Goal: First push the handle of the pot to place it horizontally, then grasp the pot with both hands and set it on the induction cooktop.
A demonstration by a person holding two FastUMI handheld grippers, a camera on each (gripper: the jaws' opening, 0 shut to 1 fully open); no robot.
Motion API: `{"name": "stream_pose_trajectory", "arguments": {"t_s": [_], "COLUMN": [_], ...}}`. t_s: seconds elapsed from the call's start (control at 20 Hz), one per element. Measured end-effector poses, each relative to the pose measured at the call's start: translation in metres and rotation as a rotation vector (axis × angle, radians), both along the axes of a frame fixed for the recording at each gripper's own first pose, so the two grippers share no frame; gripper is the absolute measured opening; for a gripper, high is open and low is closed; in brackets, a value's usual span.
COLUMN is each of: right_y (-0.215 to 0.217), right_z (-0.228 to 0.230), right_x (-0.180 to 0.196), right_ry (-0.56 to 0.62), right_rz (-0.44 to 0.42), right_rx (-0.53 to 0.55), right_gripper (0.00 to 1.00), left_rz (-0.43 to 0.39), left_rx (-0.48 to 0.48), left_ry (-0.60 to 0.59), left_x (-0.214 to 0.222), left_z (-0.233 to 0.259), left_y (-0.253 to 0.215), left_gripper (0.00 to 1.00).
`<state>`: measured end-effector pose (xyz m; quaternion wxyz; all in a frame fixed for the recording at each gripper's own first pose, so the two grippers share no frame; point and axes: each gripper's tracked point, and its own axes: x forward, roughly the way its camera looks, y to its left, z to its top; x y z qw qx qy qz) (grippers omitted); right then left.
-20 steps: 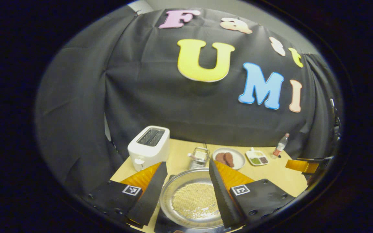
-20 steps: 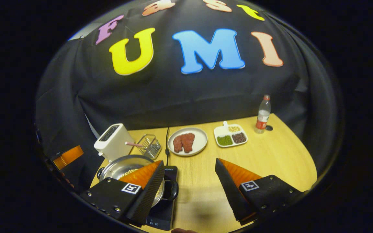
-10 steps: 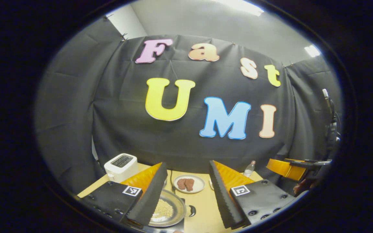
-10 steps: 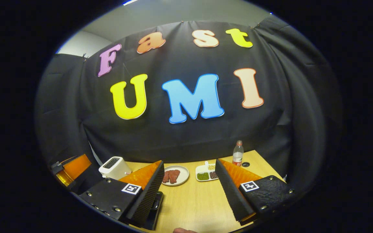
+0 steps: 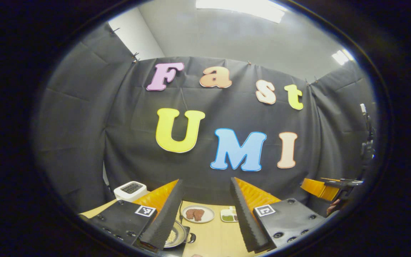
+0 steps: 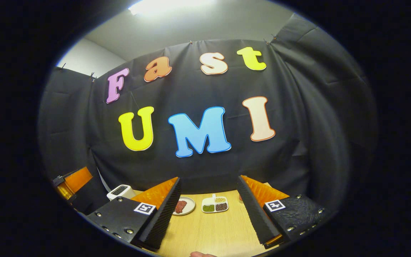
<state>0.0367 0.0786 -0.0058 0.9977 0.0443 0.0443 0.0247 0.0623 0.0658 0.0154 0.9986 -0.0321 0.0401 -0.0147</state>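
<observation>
The silver pot (image 5: 174, 236), with pale grains inside, sits low in the left gripper view on the dark induction cooktop (image 5: 187, 228). Its black side handle (image 5: 192, 238) points right. My left gripper (image 5: 206, 180) is open, raised well above and behind the pot, with nothing between its fingers. My right gripper (image 6: 208, 178) is open too, held high over the wooden table (image 6: 212, 228). The other gripper shows far off at the right edge (image 5: 319, 188) in the left gripper view and at the left edge (image 6: 73, 181) in the right gripper view.
A white toaster (image 5: 131, 189) stands at the table's back left. A plate of meat (image 5: 195, 214) and a sectioned dish of grains (image 6: 215, 205) lie behind the cooktop. The booth's black cloth wall rises behind the table.
Both grippers have risen and pulled back from the pot, and both views have tilted up toward the wall. The pot stays on the cooktop and looks smaller and lower.
</observation>
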Motion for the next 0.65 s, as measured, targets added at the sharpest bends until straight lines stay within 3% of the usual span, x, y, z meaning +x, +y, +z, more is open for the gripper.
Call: {"name": "stream_pose_trajectory", "arguments": {"t_s": [0.3, 0.6, 0.65], "right_y": [-0.013, -0.03, -0.03], "right_z": [-0.001, 0.009, 0.012], "right_x": [-0.005, -0.028, -0.033], "right_ry": [0.001, -0.018, -0.022], "right_rz": [0.053, -0.003, -0.013], "right_rx": [0.005, -0.013, -0.012], "right_gripper": [0.96, 0.95, 0.87], "left_rz": [0.025, -0.033, -0.049], "left_rx": [0.025, -0.003, -0.014], "left_ry": [-0.015, -0.037, -0.036], "left_x": [-0.029, -0.038, -0.041], "left_z": [0.006, 0.008, 0.008], "left_y": [-0.026, -0.046, -0.049], "left_gripper": [0.84, 0.84, 0.84]}}
